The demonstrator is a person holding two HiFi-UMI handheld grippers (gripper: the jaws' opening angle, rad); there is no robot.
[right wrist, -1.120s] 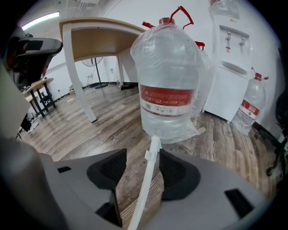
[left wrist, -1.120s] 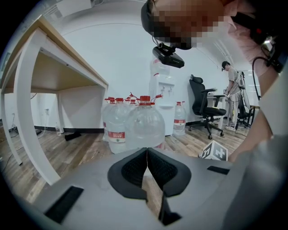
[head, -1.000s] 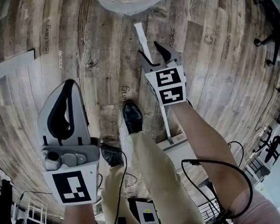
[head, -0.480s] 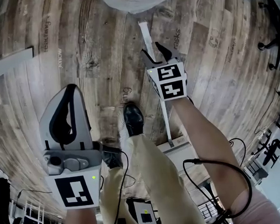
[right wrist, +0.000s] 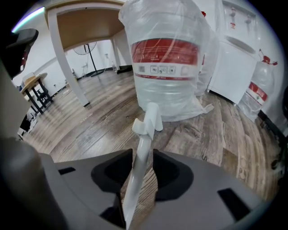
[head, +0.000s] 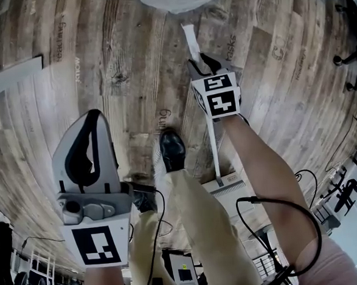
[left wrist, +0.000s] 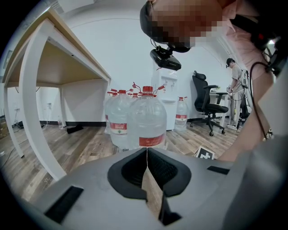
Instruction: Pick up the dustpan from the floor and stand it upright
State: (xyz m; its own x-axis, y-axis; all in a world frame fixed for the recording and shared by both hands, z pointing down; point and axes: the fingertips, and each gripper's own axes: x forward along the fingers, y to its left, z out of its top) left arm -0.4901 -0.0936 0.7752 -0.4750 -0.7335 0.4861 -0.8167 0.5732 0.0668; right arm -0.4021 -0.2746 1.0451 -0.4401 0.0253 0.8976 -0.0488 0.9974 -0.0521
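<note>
The white long-handled dustpan shows in the head view, its pan (head: 228, 188) beside the person's leg and its thin handle (head: 214, 145) running up the picture to a clip end (head: 189, 34). My right gripper (head: 198, 63) is shut on the handle a little below that end. In the right gripper view the handle (right wrist: 140, 166) passes between the jaws and pokes out ahead over the wooden floor. My left gripper (head: 93, 115) is held off to the left, away from the dustpan. Its jaws are shut, meeting with nothing in them (left wrist: 146, 153).
A large water bottle in a plastic bag (right wrist: 166, 58) stands close ahead of the handle's end, a white water dispenser (right wrist: 234, 49) behind it. A table leg (right wrist: 67, 58) is at left. The left gripper view shows more bottles (left wrist: 146, 121), an office chair (left wrist: 207, 108), the person's shoe (head: 172, 150).
The right jaws, spread around the handle a second ago, have shut on it, and the gripper has shifted slightly up the picture. The left gripper has barely moved.
</note>
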